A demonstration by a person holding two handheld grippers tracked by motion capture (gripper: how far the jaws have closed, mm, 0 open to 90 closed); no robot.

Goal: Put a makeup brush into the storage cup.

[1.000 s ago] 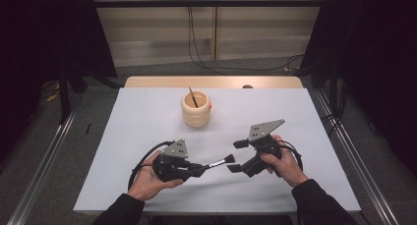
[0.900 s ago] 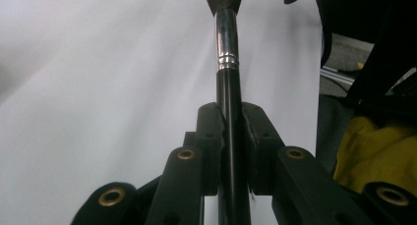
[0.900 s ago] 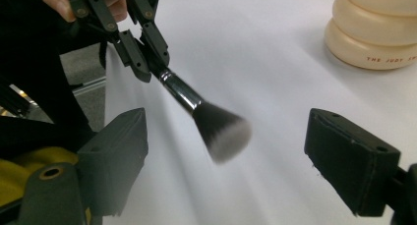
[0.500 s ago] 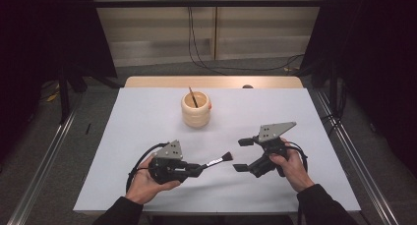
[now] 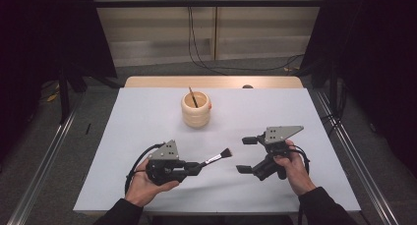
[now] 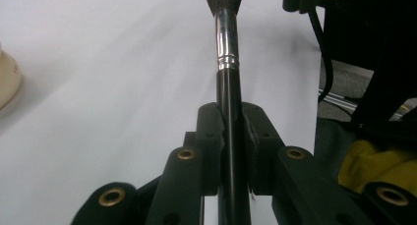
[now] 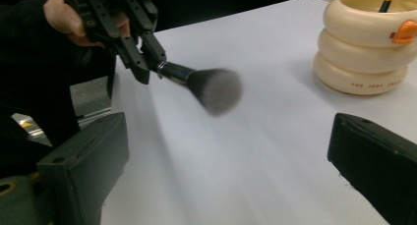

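Observation:
My left gripper [image 5: 199,167] is shut on the black handle of a makeup brush [image 5: 219,156], which points right with its dark bristle head in the air. In the left gripper view the jaws clamp the brush handle [image 6: 228,87] just behind the silver ferrule. My right gripper [image 5: 246,154] faces the bristles from the right; its jaws have just been opening and stand wide apart with nothing between them. The right gripper view shows the brush head [image 7: 216,90] ahead of the right gripper [image 7: 228,156], clear of both jaws. A cream ringed cup [image 5: 196,109] stands farther back with a thin stick [image 5: 193,97] in it.
A white sheet covers the table [image 5: 147,112], with a wooden strip along the far edge. The cream cup [image 7: 364,43] is at the upper right of the right gripper view. Metal rails run along the floor on both sides. Cables trail from both grippers.
The right gripper's jaws have spread wider apart beside the brush head. The left gripper still holds the brush in much the same place.

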